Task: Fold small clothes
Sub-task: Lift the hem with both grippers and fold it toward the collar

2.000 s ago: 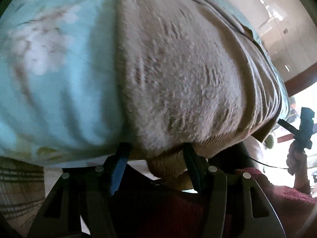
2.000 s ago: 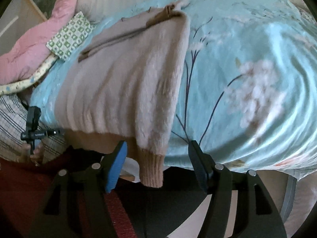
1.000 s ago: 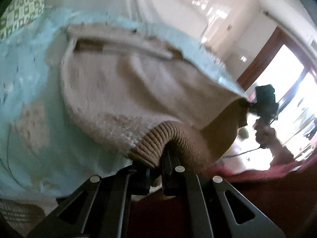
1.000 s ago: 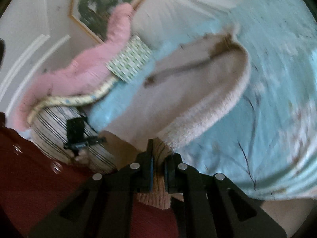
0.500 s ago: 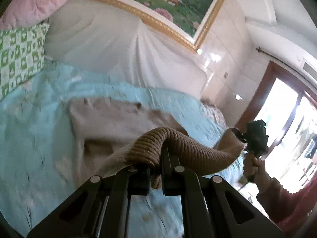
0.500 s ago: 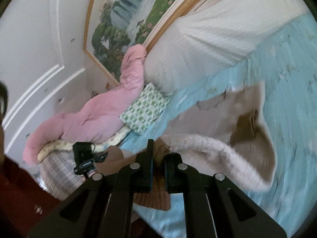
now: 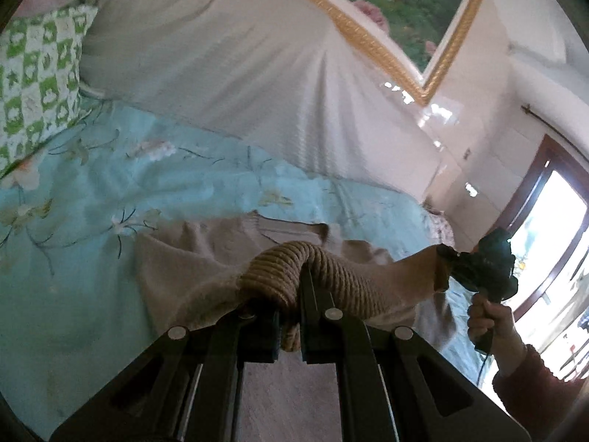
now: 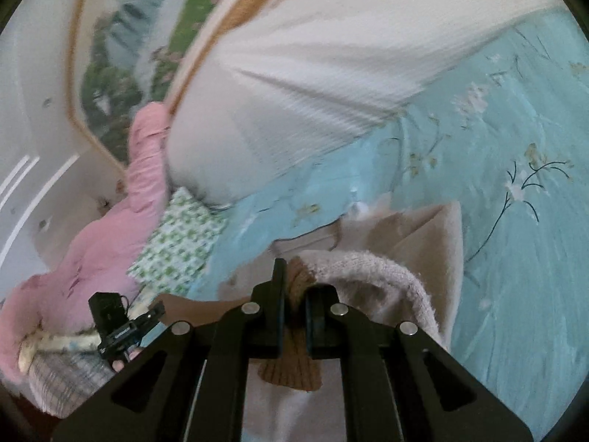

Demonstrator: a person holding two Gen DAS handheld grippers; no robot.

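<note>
A beige knit sweater (image 7: 206, 258) lies on the pale blue flowered bedspread (image 7: 73, 228). Its ribbed brown hem (image 7: 294, 269) is lifted and carried over the body toward the collar end. My left gripper (image 7: 291, 316) is shut on one corner of that hem. My right gripper (image 8: 294, 294) is shut on the other corner, with ribbed hem (image 8: 291, 372) hanging below the fingers. The sweater (image 8: 423, 243) in the right wrist view arches from the pinch down to the bed. In the left wrist view the other hand-held gripper (image 7: 486, 265) shows at the right, the hem stretched between the two.
A white-covered headboard (image 7: 239, 73) rises behind the bed under a gold-framed painting (image 7: 405, 7). A green-checked pillow (image 7: 33, 73) and a pink quilt (image 8: 110, 243) sit at the bed's left side. A wood-framed doorway (image 7: 552, 221) stands at the right.
Both grippers have carried the pinched hem forward across the sweater toward the headboard. The sweater's lower part now folds over its upper part, and more headboard fills both views.
</note>
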